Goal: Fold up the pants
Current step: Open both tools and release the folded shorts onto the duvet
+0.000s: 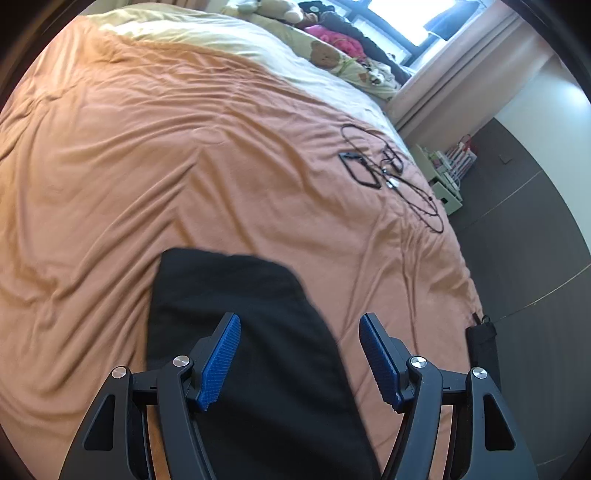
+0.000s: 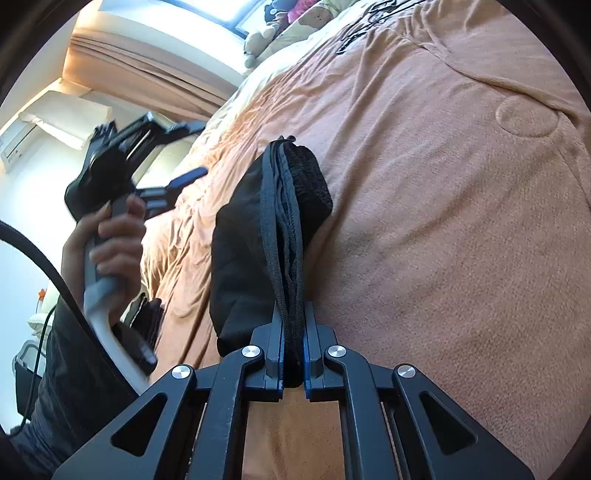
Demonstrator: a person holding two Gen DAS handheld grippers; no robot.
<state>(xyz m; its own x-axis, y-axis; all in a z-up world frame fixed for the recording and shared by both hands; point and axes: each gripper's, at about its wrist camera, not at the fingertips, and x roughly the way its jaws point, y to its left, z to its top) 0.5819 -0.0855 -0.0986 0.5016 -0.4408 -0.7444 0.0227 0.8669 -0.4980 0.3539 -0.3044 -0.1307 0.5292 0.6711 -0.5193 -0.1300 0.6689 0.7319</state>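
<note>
Orange bedspread (image 1: pixel 184 166) | black pants (image 1: pixel 240 314) soft, limp; grip layered edge | right gripper (image 2: pixel 293 354) clamps them | left gripper (image 1: pixel 299 354) wide, empty

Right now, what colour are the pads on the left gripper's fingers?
Blue, with a fine ribbed texture; the pads show best in the left wrist view.

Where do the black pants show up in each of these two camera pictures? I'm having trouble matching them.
Left wrist view: the black pants lie at bottom centre on the orange bedspread, beyond the open left gripper.
Right wrist view: the pants are in the middle, a bunched edge pinched in the right gripper.
Shared landmark: the stuffed toys by the window, at the top of both.
</note>
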